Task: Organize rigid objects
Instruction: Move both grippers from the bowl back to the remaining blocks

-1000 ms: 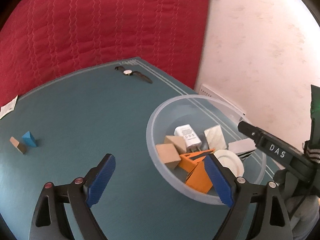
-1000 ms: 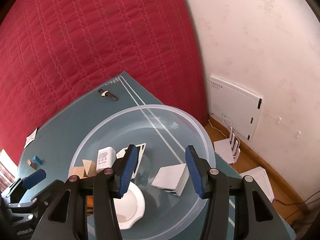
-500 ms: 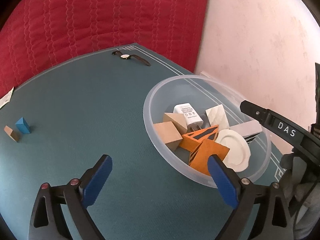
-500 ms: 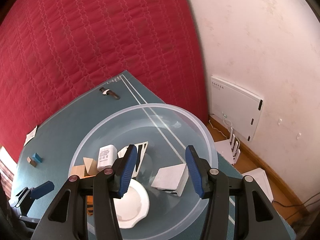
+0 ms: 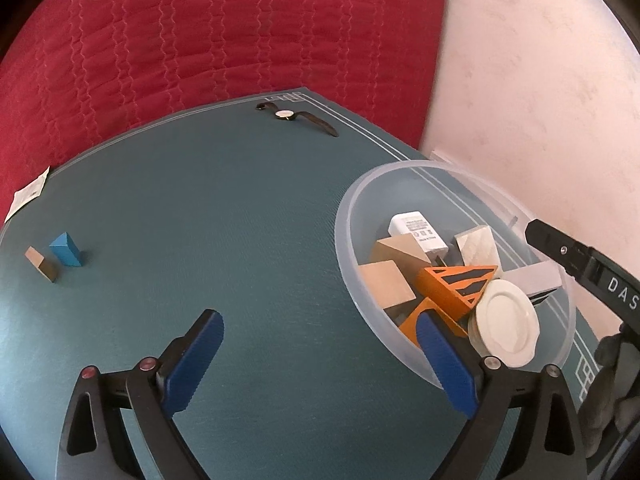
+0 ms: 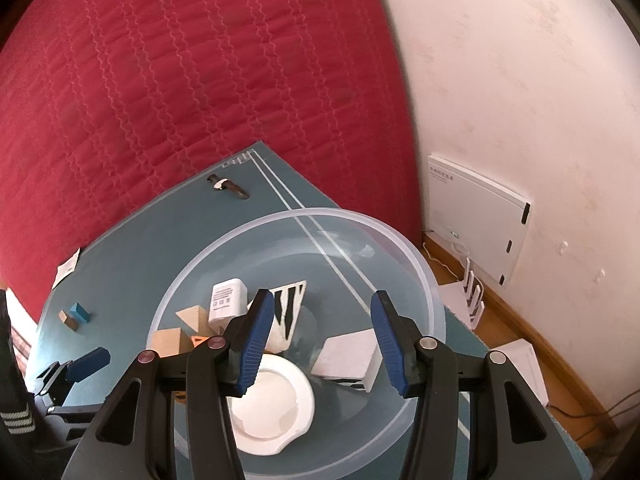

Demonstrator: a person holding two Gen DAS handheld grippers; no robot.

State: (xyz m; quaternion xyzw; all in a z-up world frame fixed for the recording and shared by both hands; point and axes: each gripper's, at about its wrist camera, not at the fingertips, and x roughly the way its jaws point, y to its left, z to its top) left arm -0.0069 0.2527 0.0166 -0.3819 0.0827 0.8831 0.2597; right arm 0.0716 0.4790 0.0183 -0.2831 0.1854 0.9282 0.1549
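Observation:
A clear plastic bowl (image 5: 348,248) (image 6: 280,220) sits at the right side of the teal table. It holds wooden blocks (image 5: 386,286), orange striped blocks (image 5: 452,284), a white charger (image 5: 418,232), a white plate (image 5: 506,318) (image 6: 276,408) and a white box (image 6: 348,356). My left gripper (image 5: 320,356) is open and empty above the mat, left of the bowl. My right gripper (image 6: 322,340) is open and empty above the bowl. A blue block (image 5: 66,250) and a small brown block (image 5: 40,264) lie at the far left.
A wristwatch (image 5: 296,117) lies at the table's far edge. A paper slip (image 5: 28,194) lies at the far left corner. A red quilted cloth (image 5: 200,40) hangs behind the table. A white wall and white devices (image 6: 476,216) stand at the right.
My left gripper has drawn back and turned left, so the bowl now sits further right in its view. My right gripper has stayed open above the bowl.

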